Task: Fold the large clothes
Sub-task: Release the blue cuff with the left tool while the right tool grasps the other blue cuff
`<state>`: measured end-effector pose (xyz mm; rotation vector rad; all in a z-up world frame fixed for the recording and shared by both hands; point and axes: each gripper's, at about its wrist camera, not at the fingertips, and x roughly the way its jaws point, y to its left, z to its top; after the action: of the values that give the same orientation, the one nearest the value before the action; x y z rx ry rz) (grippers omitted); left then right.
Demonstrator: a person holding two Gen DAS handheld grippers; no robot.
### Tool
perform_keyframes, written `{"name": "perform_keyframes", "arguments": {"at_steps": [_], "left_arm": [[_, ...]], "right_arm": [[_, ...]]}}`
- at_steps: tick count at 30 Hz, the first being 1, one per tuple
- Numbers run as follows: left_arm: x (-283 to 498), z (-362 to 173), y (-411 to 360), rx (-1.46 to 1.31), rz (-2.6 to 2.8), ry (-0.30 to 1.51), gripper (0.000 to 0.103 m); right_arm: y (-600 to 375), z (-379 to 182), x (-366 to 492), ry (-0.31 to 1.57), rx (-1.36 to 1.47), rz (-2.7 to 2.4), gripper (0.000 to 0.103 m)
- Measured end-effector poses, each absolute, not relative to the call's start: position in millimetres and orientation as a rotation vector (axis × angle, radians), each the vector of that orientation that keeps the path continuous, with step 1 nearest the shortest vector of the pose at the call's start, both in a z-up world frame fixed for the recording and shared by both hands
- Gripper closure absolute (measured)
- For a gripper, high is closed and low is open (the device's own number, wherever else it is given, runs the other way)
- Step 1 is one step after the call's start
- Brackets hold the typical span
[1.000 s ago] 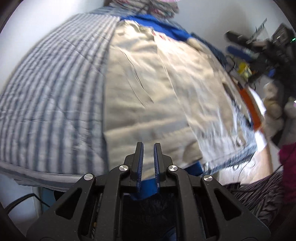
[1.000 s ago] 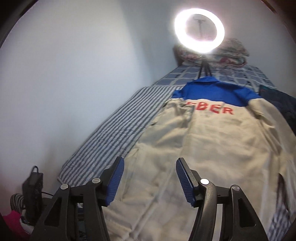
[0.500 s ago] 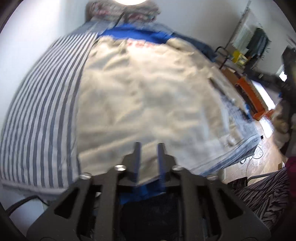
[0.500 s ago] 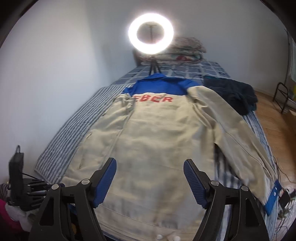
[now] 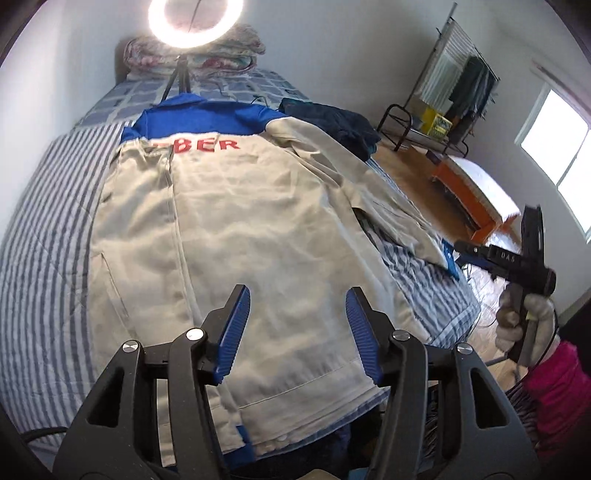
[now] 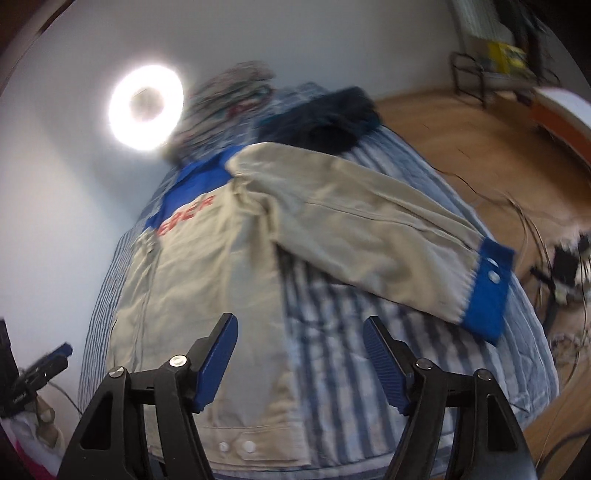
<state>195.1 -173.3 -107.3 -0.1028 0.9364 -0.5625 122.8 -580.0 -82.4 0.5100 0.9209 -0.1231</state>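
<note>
A beige jacket (image 5: 258, 229) with a blue collar and red letters lies back-up on the striped bed (image 5: 48, 221). Its left side looks folded inward, with a bit of blue cloth (image 5: 243, 446) at the near hem. The right sleeve (image 6: 369, 236) lies spread out, ending in a blue cuff (image 6: 487, 295) near the bed's edge. My left gripper (image 5: 298, 295) hovers above the hem; its jaws are opening and hold nothing. My right gripper (image 6: 300, 323) hangs over the jacket's right edge, its jaws wide, closing slightly and empty.
A ring light (image 5: 195, 18) on a tripod stands at the bed's head before piled bedding. Dark clothes (image 5: 332, 122) lie at the far right of the bed. On the wooden floor are an orange bench (image 5: 476, 199), a rack (image 5: 443, 110) and cables. A gloved hand (image 5: 524, 317) holds the other gripper.
The left gripper went from shut to open and rose back from the hem. The right gripper swung right and rolled, from above the jacket's back to its right edge and sleeve.
</note>
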Motion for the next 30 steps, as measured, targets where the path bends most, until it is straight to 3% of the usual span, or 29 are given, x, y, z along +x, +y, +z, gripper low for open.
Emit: {"name": "perform_keyframes", "arguments": {"at_steps": [16, 23, 30], "left_arm": [[209, -126, -188, -0.142, -0.566, 1.003, 0.047], [209, -127, -192, -0.129, -0.574, 1.001, 0.047], [208, -133, -192, -0.102, -0.569, 1.013, 0.047]], "right_arm": [[-706, -155, 73, 0.884, 1.057, -0.352, 0.041], [-714, -177, 77, 0.887, 1.125, -0.349, 0.042], [-732, -186, 85, 0.845, 1.148, -0.39, 0.049]]}}
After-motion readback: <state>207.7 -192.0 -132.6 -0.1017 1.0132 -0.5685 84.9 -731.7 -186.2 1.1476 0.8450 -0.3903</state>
